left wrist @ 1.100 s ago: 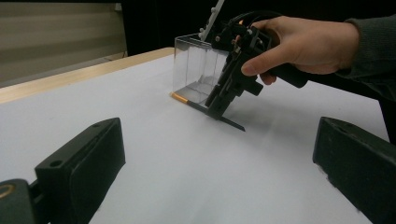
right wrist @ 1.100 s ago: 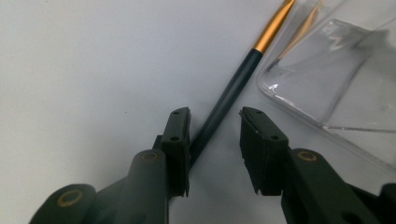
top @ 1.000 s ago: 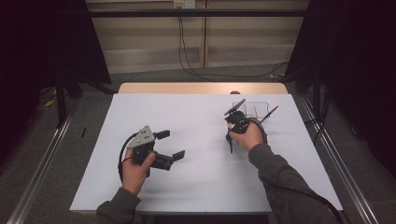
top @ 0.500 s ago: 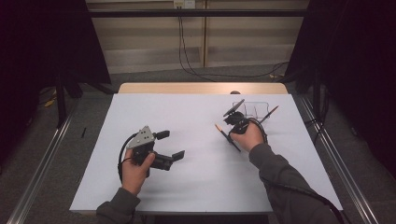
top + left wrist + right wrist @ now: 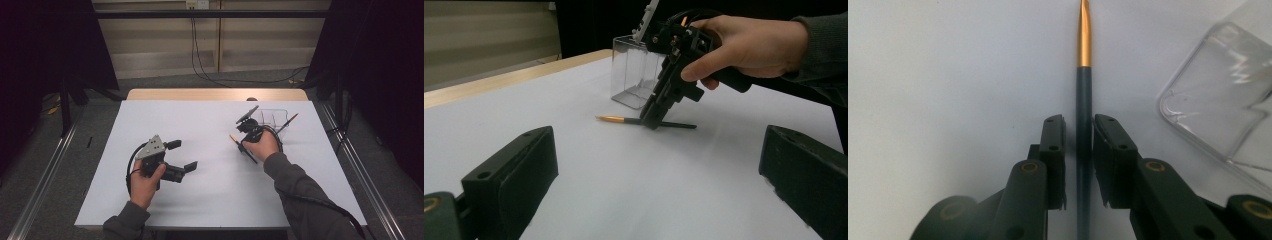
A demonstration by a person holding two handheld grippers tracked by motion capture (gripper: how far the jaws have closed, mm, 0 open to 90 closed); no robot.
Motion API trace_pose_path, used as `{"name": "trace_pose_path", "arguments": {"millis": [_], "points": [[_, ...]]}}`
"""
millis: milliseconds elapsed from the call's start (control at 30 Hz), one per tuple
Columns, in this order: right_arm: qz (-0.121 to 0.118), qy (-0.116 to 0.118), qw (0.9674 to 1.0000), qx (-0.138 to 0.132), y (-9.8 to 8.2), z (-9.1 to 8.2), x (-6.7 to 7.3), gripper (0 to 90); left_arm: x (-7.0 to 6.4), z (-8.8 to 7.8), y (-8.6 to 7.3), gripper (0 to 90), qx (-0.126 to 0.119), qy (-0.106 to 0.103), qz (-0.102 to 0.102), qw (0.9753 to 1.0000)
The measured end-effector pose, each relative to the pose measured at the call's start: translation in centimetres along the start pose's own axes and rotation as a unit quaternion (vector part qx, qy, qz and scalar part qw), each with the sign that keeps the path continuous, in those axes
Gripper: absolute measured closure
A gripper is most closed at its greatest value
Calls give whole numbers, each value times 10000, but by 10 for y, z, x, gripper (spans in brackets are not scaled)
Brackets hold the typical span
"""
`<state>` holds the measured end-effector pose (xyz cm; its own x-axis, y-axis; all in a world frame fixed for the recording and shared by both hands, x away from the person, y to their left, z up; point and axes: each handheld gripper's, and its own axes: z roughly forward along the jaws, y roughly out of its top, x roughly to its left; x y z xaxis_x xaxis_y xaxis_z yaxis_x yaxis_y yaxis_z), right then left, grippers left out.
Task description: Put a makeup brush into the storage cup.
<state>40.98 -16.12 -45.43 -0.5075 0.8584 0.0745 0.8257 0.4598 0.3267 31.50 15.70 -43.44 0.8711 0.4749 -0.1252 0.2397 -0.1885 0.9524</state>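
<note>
Right claw (image 5: 241, 141) now down over the pen (image 5: 235, 139) on the white tabletop (image 5: 210, 200), shifted left and lower than a second ago, when it hung nearer the clear plastic box (image 5: 272, 117). Jaws narrowed to a slim gap either side of the dark barrel (image 5: 1083, 125), gold tip (image 5: 1083, 35) pointing away ahead; not quite pinched, a sliver of light showing on each side. Seen from the left gripper view, right claw (image 5: 650, 120) tilted nose-down, tips at the tabletop, pen (image 5: 624, 120) lying flat just in front of the box (image 5: 634, 75). A second pen (image 5: 287, 122) leaning out of the box at its far side.

Left claw (image 5: 181, 155) resting on the tabletop well apart from all this, jaws spread wide, gripping nothing, unmoved over the last second.

Likely meaning: approach finished, grasp about to close. Next in order, judging from the layout: squeeze shut, lift, carry to the box. Risk worth noting: thin round barrel, easy to roll or slip out sideways if squeezed off-centre.
</note>
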Motion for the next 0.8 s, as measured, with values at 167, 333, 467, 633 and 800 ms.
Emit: {"name": "trace_pose_path", "arguments": {"millis": [167, 333, 467, 633, 800], "points": [[22, -19, 10000, -46, 3, 2, 0, 751, -1, 1, 0, 20, -45, 15, -38, 10000], [-46, -105, 9998, 143, 5, 1, 2, 790, 0, 2, 0, 20, -28, 13, -18, 10000], [-23, -101, 9997, 226, 6, 1, 3, 806, -1, 3, 0, 21, -6, 1, -9, 10000], [-76, -99, 9993, 356, 6, 1, 2, 820, -1, 3, -1, 20, 20, -19, -18, 10000], [-33, -75, 9992, 387, 7, 1, 3, 834, -1, 1, 0, 21, 33, 3, 55, 10000]]}}
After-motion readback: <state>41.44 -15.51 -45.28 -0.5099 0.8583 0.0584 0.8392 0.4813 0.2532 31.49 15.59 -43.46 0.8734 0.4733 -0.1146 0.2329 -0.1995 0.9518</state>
